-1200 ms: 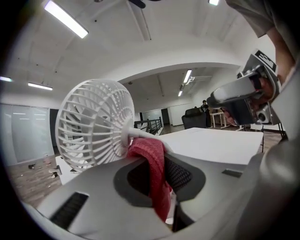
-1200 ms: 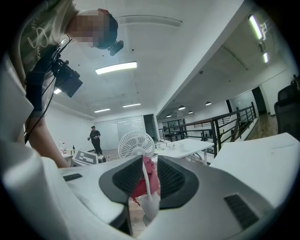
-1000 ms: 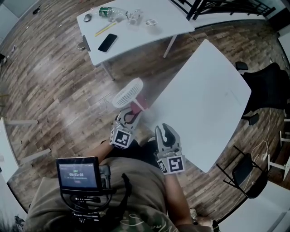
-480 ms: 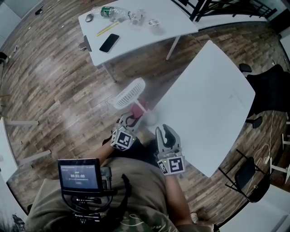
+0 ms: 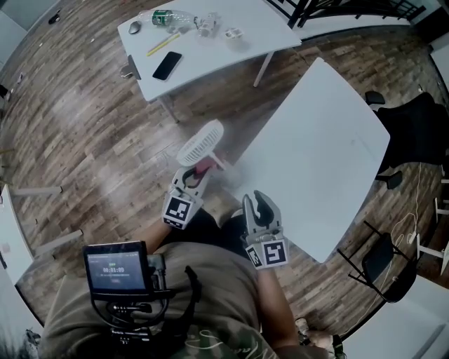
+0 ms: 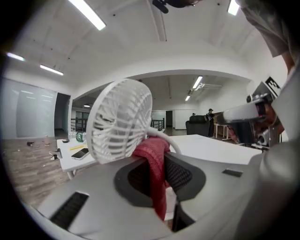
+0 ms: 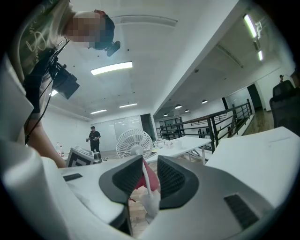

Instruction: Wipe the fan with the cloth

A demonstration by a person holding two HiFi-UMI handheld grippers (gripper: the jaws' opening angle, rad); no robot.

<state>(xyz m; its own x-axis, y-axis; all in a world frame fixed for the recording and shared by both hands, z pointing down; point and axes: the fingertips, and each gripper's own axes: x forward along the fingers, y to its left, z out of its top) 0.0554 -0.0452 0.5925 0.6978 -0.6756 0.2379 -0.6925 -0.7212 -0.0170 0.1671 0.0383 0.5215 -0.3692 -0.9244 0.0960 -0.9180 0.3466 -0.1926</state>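
A small white fan point(image 5: 200, 141) hangs over the wooden floor by the corner of a white table point(image 5: 323, 147). My right gripper point(image 5: 257, 203) is shut on the fan's thin white stem point(image 7: 146, 180), and the round grille point(image 7: 133, 140) stands beyond its jaws. My left gripper point(image 5: 191, 172) is shut on a red cloth point(image 5: 205, 165). The cloth point(image 6: 152, 157) hangs between the left gripper's point(image 6: 157, 165) dark pads and lies against the neck just behind the fan head point(image 6: 119, 123).
Further back, a second white table point(image 5: 210, 49) carries a black phone point(image 5: 166, 66), a green bottle point(image 5: 163, 17) and small items. Black chairs point(image 5: 414, 133) stand to the right. A screen point(image 5: 116, 268) hangs at my chest. A person point(image 7: 93, 138) stands far off.
The left gripper with the cloth has shifted left and up toward the fan head. The fan head has tilted slightly. The right gripper has kept its place.
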